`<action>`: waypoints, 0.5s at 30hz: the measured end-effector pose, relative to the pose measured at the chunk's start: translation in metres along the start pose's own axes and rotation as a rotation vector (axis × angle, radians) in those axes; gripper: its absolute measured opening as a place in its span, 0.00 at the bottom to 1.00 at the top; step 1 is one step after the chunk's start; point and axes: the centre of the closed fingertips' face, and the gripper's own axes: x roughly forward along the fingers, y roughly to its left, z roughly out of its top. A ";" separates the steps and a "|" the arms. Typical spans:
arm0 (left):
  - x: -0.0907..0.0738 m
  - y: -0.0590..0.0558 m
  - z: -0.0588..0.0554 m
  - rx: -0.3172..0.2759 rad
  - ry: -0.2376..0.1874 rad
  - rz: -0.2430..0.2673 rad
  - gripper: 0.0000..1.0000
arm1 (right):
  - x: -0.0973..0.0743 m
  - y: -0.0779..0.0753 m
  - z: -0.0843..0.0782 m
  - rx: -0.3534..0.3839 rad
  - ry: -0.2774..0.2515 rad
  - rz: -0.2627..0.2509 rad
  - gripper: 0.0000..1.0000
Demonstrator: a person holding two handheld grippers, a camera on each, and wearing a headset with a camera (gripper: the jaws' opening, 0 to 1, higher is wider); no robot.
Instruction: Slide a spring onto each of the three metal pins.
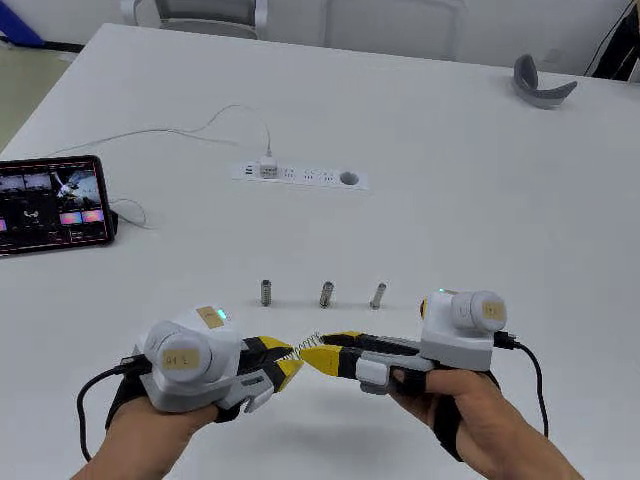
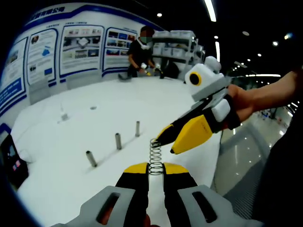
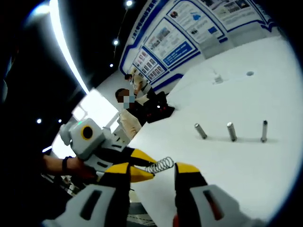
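the left gripper (image 2: 156, 170) pinches one end of the spring (image 2: 155, 158) and holds it out above the near part of the table (image 1: 470, 210), probably so the right gripper (image 3: 152, 170), its jaws spread around the free end (not clamped on it, as far as i can tell), can take hold. the three pins (image 1: 326, 294) stand upright in a row just beyond and look bare, with nothing in the way. a power strip (image 1: 300, 175) lies farther off and a tablet (image 1: 52, 203) sits far left, both well clear.
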 end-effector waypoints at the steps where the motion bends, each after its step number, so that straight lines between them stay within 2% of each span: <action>1: 0.000 0.000 0.001 0.003 -0.002 -0.001 0.10 | 0.000 0.000 0.000 0.002 0.000 0.002 0.38; 7: 0.001 -0.002 0.006 0.021 -0.007 -0.010 0.10 | 0.001 0.000 0.001 0.009 -0.003 0.005 0.36; 15: 0.001 -0.008 0.008 0.045 -0.006 -0.027 0.10 | 0.000 -0.004 0.008 0.037 -0.034 -0.008 0.27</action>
